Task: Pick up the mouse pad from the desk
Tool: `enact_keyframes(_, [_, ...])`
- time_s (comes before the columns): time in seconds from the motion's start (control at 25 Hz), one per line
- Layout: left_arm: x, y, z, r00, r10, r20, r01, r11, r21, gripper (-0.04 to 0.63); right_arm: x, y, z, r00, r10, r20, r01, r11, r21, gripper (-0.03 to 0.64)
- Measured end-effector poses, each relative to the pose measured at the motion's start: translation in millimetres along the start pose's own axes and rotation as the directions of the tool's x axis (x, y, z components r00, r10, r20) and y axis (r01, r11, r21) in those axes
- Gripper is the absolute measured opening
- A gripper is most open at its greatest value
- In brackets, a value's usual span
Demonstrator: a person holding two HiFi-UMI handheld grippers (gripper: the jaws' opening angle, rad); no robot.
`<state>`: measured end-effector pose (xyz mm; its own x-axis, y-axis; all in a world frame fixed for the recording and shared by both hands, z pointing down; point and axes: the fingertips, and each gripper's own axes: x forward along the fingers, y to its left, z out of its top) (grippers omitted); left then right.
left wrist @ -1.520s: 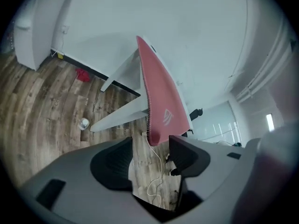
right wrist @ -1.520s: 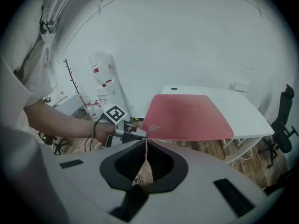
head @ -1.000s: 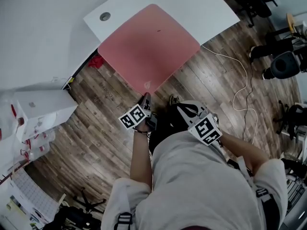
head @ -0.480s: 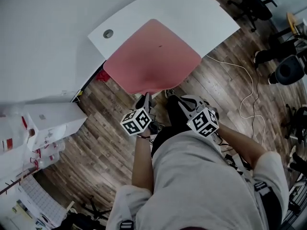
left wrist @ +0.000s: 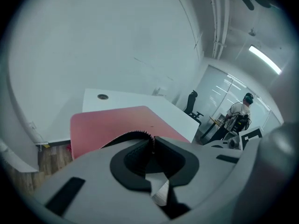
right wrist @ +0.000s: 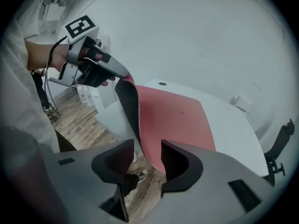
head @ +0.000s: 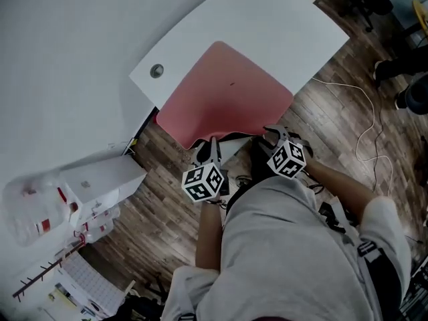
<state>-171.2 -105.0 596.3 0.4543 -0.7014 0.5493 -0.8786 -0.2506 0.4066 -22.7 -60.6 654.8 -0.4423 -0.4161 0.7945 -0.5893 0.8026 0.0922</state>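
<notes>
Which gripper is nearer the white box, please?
Left. The left gripper, clamping the mouse pad, is right of the box; the right gripper, just opened astride the pad, farther right.

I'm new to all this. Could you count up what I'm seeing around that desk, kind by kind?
Pink mouse pad: 1
White desk: 1
Grippers: 2, the left gripper shut on the mouse pad's edge, the right gripper with jaws that have just opened, the edge hanging between them
White cable on the floor: 1
Total: 5
</notes>
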Motion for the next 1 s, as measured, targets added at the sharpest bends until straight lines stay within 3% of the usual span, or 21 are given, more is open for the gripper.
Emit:
enact_keyframes(0.16, [11.4,-8.3,17.8,1.0,0.01,0.01,-0.011,0.995,0.102,0.029,18.2,-19.1,-6.6,1.0,0.006,-0.022,-0.006,1.0,-0.013,0.204])
enact_keyframes(0.44, [14.8,-17.4,46.1,0.998,0.018,0.054,-0.028,0.982,0.188,0.029,26.2,-39.3,-11.3,0.999,-0.026,-0.024,0.026,1.0,-0.006,0.21])
enact_keyframes(0.72, [12.9,-20.8,65.9,0.994,0.035,0.099,-0.055,0.977,0.208,0.029,32.7,-47.8,-9.3,0.999,-0.012,-0.039,0.011,0.999,-0.031,0.207])
enact_keyframes(0.88, [9.9,-18.1,78.2,0.99,0.052,0.132,-0.079,0.974,0.21,0.029,30.1,-56.8,-0.5,0.999,-0.035,-0.021,0.034,0.998,-0.049,0.128])
enact_keyframes(1.0, [8.6,-15.9,88.1,0.984,0.066,0.163,-0.101,0.971,0.216,0.029,26.3,-64.1,11.5,0.998,-0.055,0.001,0.055,0.995,-0.082,0.106])
